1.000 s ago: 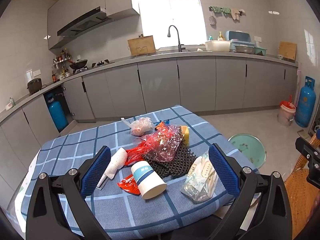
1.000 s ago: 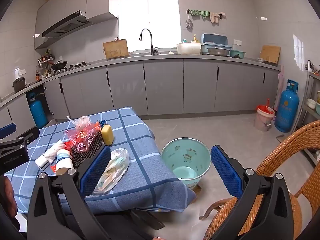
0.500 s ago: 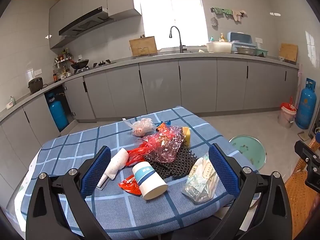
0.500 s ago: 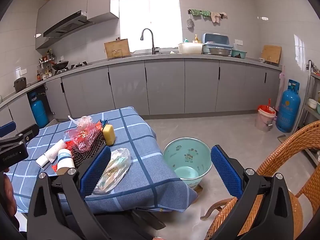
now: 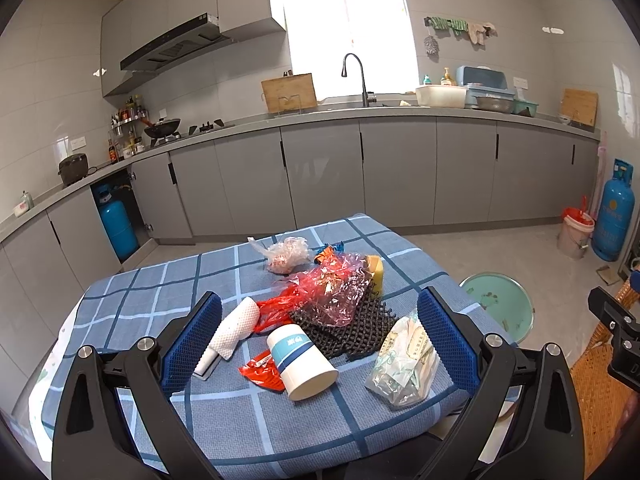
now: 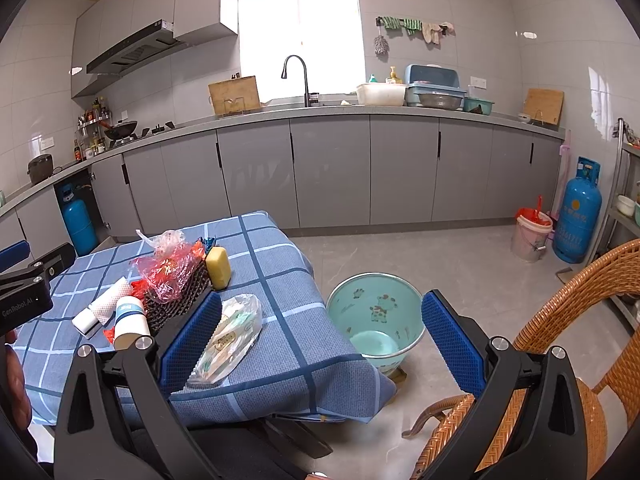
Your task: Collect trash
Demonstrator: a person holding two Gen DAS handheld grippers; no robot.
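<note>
Left gripper (image 5: 318, 330): we hold its blue-padded jaws wide apart, gripping nothing, above the near edge of the checked tablecloth (image 5: 168, 296).
Paper roll (image 5: 234, 330): white, lying on its side just beside the left pad; we judge it light and soft, best pinched across its middle.
Paper cup (image 5: 304, 362): on its side, touching a red wrapper (image 5: 262, 372); light, easily crushed, so a gentle squeeze across the wall suits it.
Pink film (image 5: 334, 290): crumpled over a black mesh mat (image 5: 352, 330); limp and slippery, take a bunched fold.
Clear bag (image 5: 402, 362): near the table's right edge; contents possibly wipes, hard to tell.
Bucket (image 6: 376, 318): green, on the floor beside the table.
Right gripper (image 6: 320, 342): jaws wide, nothing held, framing the bucket.
</note>
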